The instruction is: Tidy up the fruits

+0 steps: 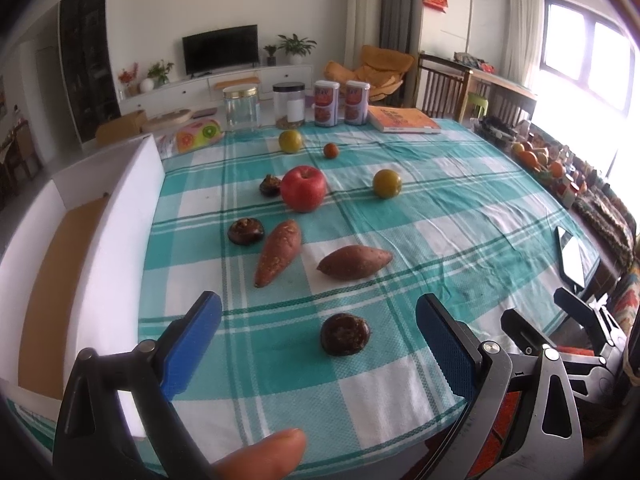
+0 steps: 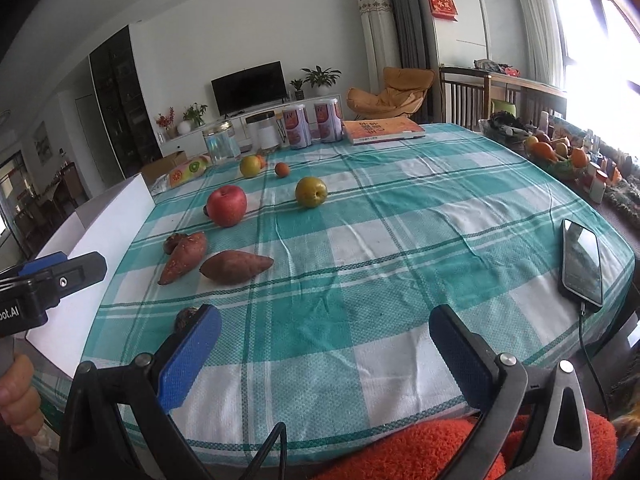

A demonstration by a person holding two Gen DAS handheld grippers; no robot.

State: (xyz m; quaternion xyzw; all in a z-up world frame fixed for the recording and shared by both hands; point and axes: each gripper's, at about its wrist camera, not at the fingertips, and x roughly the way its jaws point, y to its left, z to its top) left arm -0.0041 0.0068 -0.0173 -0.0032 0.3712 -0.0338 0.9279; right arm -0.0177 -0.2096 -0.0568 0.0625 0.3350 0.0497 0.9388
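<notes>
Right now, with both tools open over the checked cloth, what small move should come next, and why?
Probably ease the left tool forward and down around the dark round fruit. It lies nearest, between the open jaws, untouched, and the white box stands just left.

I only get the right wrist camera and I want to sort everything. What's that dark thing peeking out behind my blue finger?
Observer: A dark brown round lump. The left wrist view shows it whole, lying untouched in front of the open left gripper.
Operator: Is anything hiding behind the apple?
Observer: Yes, another dark lump sits right beside the red apple.
Operator: What's inside the white box?
Observer: The white box shows a bare brown floor, with no fruit in the part I can see.
</notes>
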